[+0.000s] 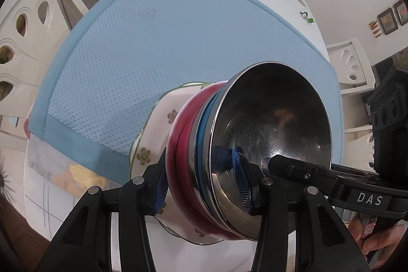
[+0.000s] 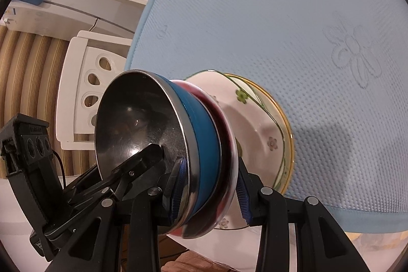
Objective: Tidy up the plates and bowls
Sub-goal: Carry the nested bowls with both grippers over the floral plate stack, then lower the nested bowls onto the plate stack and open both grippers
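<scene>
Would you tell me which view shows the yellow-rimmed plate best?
The right wrist view: the yellow-rimmed plate shows its gold edge behind the flowered plate. In the left wrist view the flowered plate hides it.

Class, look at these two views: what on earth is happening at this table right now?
A person is using two handheld grippers to carry a nested stack of bowls. The left gripper and right gripper each clamp the stack's rim, one from either side. A steel bowl sits innermost, with blue and red ones behind it. The stack hangs tilted over flowered plates on a blue mat.

Soft indoor light, strong fisheye distortion.
</scene>
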